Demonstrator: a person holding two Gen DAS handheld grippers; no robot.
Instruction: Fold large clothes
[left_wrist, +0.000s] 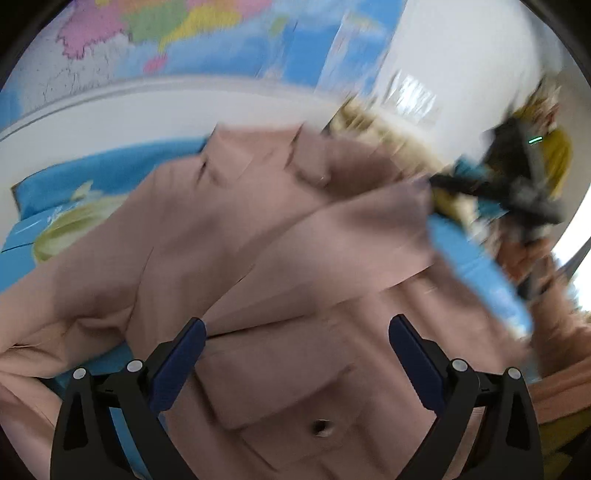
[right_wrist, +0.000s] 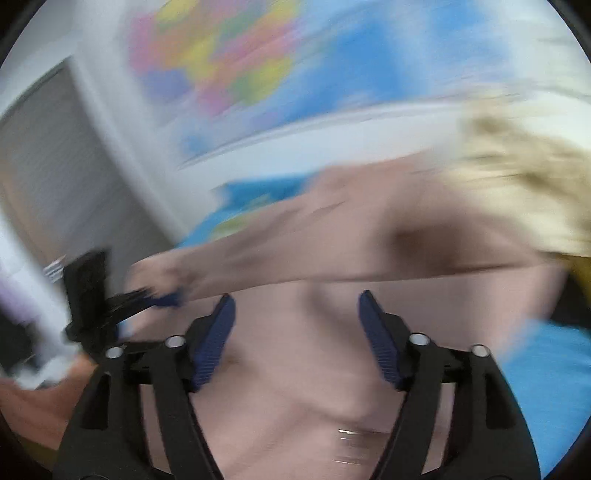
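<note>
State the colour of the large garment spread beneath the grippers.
Dusty pink, plain with no pattern: the large fabric coat shows best in the left wrist view.

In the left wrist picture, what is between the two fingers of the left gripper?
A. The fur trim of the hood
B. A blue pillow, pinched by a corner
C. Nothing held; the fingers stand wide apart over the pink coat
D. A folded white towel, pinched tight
C: the left gripper has its fingers wide apart, and the pink coat lies beyond them, not pinched.

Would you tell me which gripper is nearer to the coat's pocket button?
Left. The left gripper hovers open just above the pocket button; the right gripper is off near the sleeve.
</note>
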